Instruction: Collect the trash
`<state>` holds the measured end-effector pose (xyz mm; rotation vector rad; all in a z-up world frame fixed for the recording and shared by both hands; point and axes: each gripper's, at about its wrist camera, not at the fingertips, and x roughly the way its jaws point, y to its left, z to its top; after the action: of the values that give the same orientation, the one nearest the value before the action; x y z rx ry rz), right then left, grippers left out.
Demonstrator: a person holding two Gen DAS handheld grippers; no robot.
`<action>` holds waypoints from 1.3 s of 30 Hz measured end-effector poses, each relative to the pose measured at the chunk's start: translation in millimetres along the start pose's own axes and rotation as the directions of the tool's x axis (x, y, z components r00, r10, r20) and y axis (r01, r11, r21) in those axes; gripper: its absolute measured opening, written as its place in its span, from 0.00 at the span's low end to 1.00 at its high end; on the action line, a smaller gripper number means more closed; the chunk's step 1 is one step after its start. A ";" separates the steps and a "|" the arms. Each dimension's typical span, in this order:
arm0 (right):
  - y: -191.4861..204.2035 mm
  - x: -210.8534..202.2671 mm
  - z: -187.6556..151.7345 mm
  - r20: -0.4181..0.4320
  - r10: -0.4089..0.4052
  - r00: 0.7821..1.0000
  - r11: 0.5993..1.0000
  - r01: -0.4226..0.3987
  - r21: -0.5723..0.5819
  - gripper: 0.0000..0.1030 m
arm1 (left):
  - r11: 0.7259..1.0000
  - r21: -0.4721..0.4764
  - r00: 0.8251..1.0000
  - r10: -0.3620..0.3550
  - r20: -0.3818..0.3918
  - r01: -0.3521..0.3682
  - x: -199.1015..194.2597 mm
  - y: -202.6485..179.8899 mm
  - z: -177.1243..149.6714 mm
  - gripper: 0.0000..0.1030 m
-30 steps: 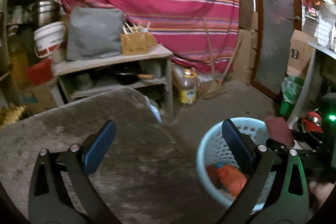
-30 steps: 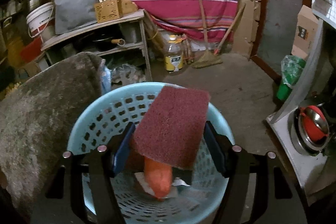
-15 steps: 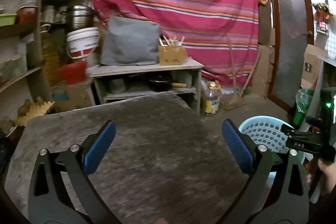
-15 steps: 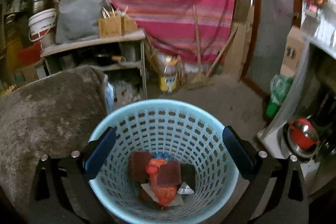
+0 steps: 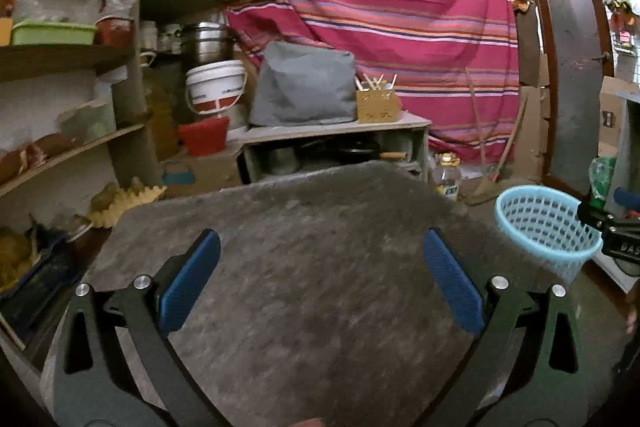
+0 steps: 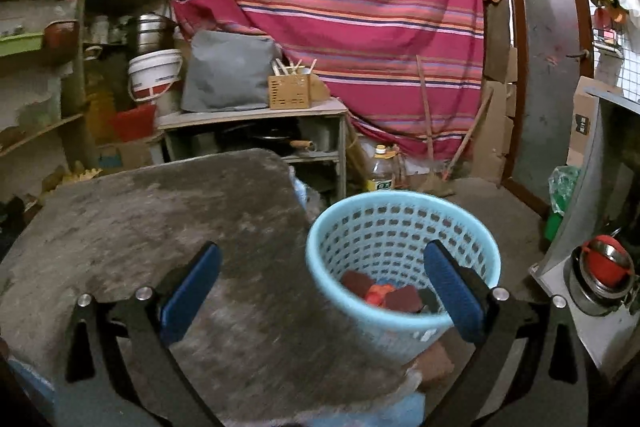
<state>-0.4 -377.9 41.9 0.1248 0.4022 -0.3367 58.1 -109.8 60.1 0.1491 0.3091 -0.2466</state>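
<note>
Backdrop: striped red cloth [image 5: 372,15] across the upper middle, shelves [image 5: 72,55] at upper left, grey door [image 5: 572,59] at upper right.
Left gripper [image 5: 320,275]: released, blue pads spread wide at lower centre, nothing between them, above the grey fuzzy tabletop [image 5: 312,267].
Right gripper [image 6: 320,279]: likewise released, jaws at full spread and empty; left pad over the tabletop [image 6: 152,227], right pad [image 6: 454,291] in front of the basket rim.
Trash basket [image 6: 404,223]: light blue, perforated, right of centre just beside the table edge; at mid right in the left view [image 5: 544,227].
Trash: maroon pads [image 6: 402,297] and an orange piece [image 6: 378,293] lying at the basket bottom.
Beyond: low shelf unit [image 6: 256,119] with grey cushion [image 6: 228,71] and wooden holder [image 6: 290,91]; bottle [image 6: 380,167] on the floor behind the basket.
</note>
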 end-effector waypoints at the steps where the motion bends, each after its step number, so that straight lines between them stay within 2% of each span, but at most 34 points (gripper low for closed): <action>1: 4.7 -3.1 -4.9 -0.003 0.004 1.000 1.000 -0.004 -0.004 0.96 | 1.000 -0.004 1.000 -0.001 -0.009 0.001 -3.3 2.7 -6.0 0.95; 5: 29.7 -13.2 -31.5 -0.036 -0.006 0.999 1.000 0.005 -0.028 0.96 | 1.000 -0.016 1.000 0.000 -0.027 0.000 -12.9 16.6 -31.2 0.95; 8: 46.8 -19.6 -47.5 -0.055 0.023 0.998 0.999 -0.025 -0.042 0.96 | 0.999 -0.027 0.999 0.023 -0.026 -0.023 -17.9 24.1 -43.7 0.95; 13: 68.5 -33.3 -65.9 -0.022 0.058 0.998 0.997 -0.059 -0.042 0.96 | 0.998 -0.053 0.998 0.033 -0.053 -0.036 -20.5 34.9 -57.4 0.95; 18: 89.5 -33.6 -76.2 -0.027 0.076 0.997 0.995 -0.078 -0.067 0.96 | 0.994 -0.078 0.994 0.068 -0.081 -0.075 -17.9 47.3 -71.8 0.95; 22: 97.4 -40.0 -77.6 0.006 0.091 0.996 0.993 -0.090 -0.078 0.96 | 0.992 -0.078 0.992 0.096 -0.084 -0.102 -16.2 53.8 -76.5 0.95; 31: 107.0 -44.7 -73.4 0.057 0.086 0.995 0.992 -0.080 -0.099 0.96 | 0.989 -0.099 0.991 0.100 -0.084 -0.108 -16.5 59.5 -80.3 0.95; 39: 114.9 -44.2 -70.7 0.067 0.117 0.991 0.987 -0.108 -0.121 0.96 | 0.987 -0.109 0.991 0.107 -0.078 -0.115 -17.3 60.9 -79.3 0.95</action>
<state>-24.7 -244.1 1.3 0.0202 0.3390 -0.2050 35.7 -33.3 -2.5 0.0627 0.3843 -0.1129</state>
